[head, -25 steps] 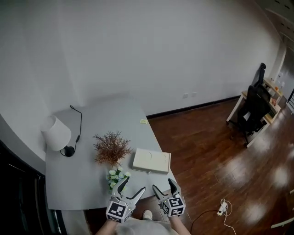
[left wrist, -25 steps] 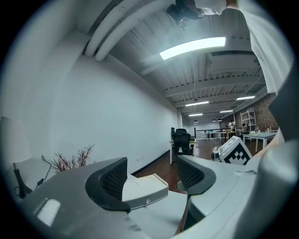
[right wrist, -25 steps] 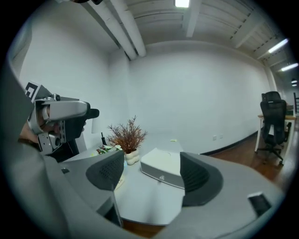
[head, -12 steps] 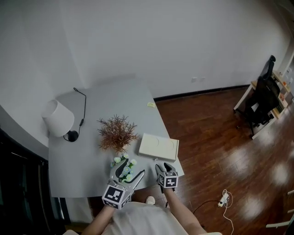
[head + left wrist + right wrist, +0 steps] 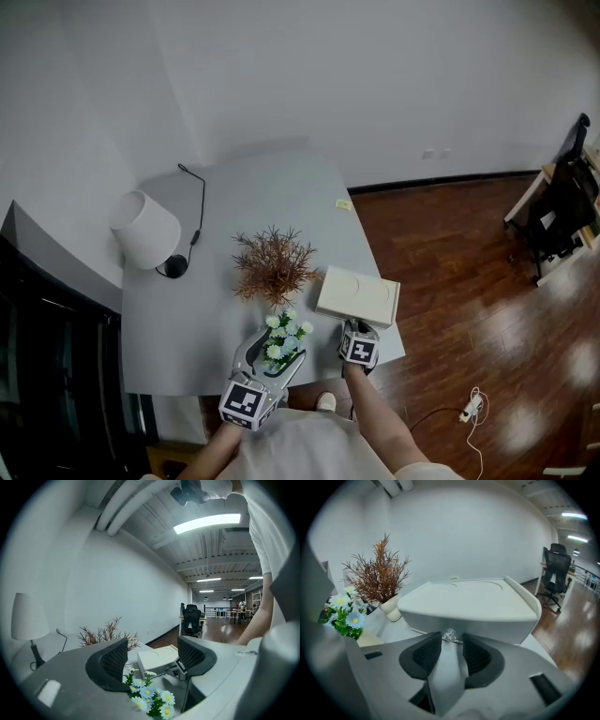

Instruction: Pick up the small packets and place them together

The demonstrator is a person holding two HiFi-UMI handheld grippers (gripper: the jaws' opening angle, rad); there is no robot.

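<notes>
One small yellow packet (image 5: 342, 204) lies at the far right edge of the grey table (image 5: 281, 211); in the right gripper view the packet (image 5: 453, 578) peeks over the white box. My right gripper (image 5: 357, 328) (image 5: 451, 645) is at the near edge of the flat white box (image 5: 357, 295) (image 5: 468, 603). Its jaws are closing to a narrow gap. A tiny clear shiny bit (image 5: 449, 635) sits just past their tips, and nothing is pressed between the pads. My left gripper (image 5: 276, 352) (image 5: 152, 660) stands open over the blue-and-white flowers (image 5: 285, 336) (image 5: 150, 699).
A dried brown plant in a pot (image 5: 274, 265) (image 5: 379, 576) stands mid-table. A white lamp (image 5: 148, 228) with a black cord sits at the left. To the right the table ends above a wooden floor (image 5: 469, 272), with an office chair (image 5: 567, 202) beyond.
My right gripper has moved forward to the white box's near edge and its jaws have narrowed. My left gripper has come up around the flowers. The head view has shifted.
</notes>
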